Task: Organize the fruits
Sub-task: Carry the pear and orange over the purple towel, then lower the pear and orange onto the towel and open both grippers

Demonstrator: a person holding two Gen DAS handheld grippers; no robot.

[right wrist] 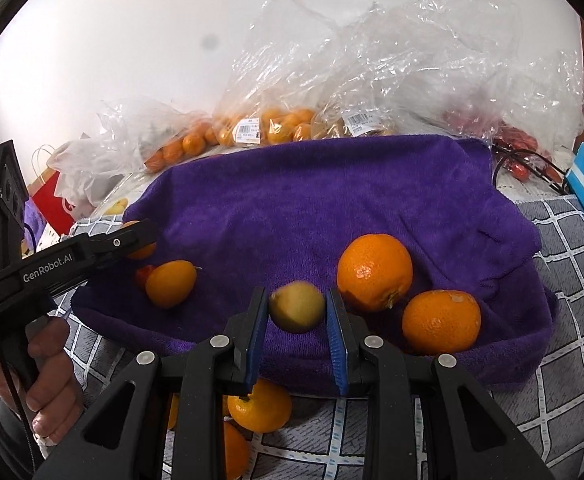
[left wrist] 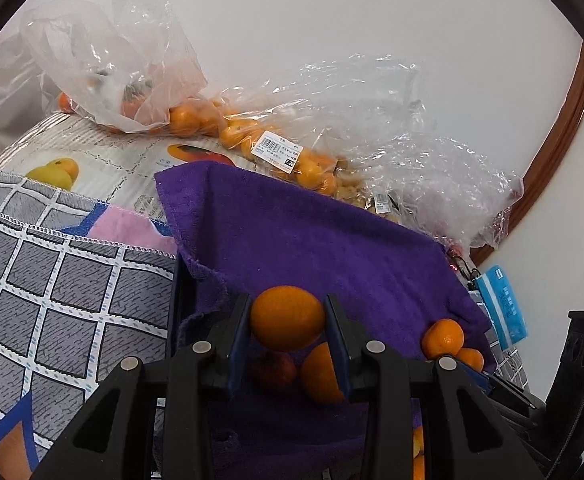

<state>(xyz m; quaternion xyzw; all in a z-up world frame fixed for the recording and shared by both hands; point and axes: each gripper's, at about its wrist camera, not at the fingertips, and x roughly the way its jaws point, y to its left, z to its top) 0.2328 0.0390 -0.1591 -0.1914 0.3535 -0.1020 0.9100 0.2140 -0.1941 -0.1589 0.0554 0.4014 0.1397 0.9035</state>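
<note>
left wrist view
- left gripper [left wrist: 288, 330] clamped on an orange [left wrist: 287, 317]; both blue pads touch its sides, fruit held above the purple towel [left wrist: 311, 232].
- under the held fruit, on the towel near its near edge: a small red fruit [left wrist: 274, 370], kind unclear, and another orange [left wrist: 319, 374] partly hidden by the right-hand finger.
- two mandarins [left wrist: 443, 338] touching each other at the towel's right edge.
- towel overlaps a grey grid-pattern cloth [left wrist: 52, 280] on its left side.
- beyond the towel's far edge: a clear plastic bag of small oranges [left wrist: 252, 136] with a price label, more crumpled clear bags [left wrist: 431, 176] to its right, a printed fruit sheet [left wrist: 104, 164] under them.
- light blue packet [left wrist: 503, 304] off the towel's right edge.

right wrist view
- right gripper [right wrist: 296, 312] closed narrow on a yellow-green fruit [right wrist: 296, 307], slightly blurred; pads touch both sides, fruit over the towel's [right wrist: 331, 200] near edge.
- large orange [right wrist: 373, 272] and a second orange [right wrist: 440, 321] on the towel, just right of the gripper, touching or nearly so.
- oval orange fruit [right wrist: 170, 283] at the towel's left side, a red fruit [right wrist: 144, 274] just behind it.
- left gripper [right wrist: 140, 242] enters from the left, held by a hand [right wrist: 50, 376]; fingertips over the towel's left edge, orange [right wrist: 142, 250] mostly hidden between them.
- two more oranges [right wrist: 262, 406] on the grid cloth [right wrist: 551, 380], below the gripper.
- bagged oranges [right wrist: 276, 126] along the towel's far edge.
</note>
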